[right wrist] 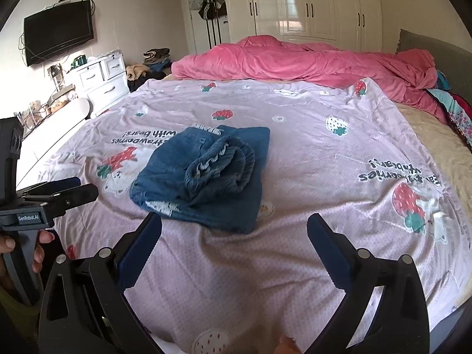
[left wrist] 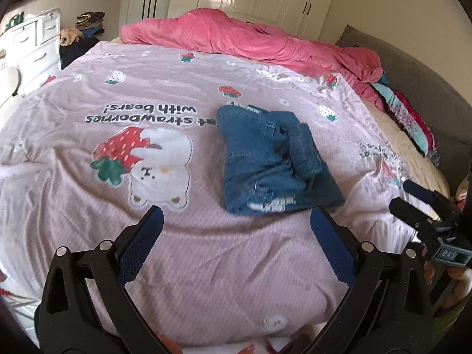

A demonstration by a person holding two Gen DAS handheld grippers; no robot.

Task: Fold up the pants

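Blue denim pants [left wrist: 271,159] lie folded into a compact bundle on the pink strawberry-print bedsheet [left wrist: 206,265], with the elastic waistband rolled on top. They also show in the right wrist view [right wrist: 206,174]. My left gripper [left wrist: 236,221] is open and empty, held back just short of the pants' near edge. My right gripper [right wrist: 233,227] is open and empty, also just short of the near edge. The right gripper shows at the right edge of the left wrist view [left wrist: 413,197]; the left gripper shows at the left of the right wrist view [right wrist: 79,187].
A crumpled pink duvet [right wrist: 309,62] lies across the far side of the bed. Folded colourful clothes [left wrist: 410,118] sit at the far right by a grey headboard [left wrist: 419,82]. A white dresser [right wrist: 100,79], wall TV [right wrist: 57,31] and wardrobes [right wrist: 309,3] surround the bed.
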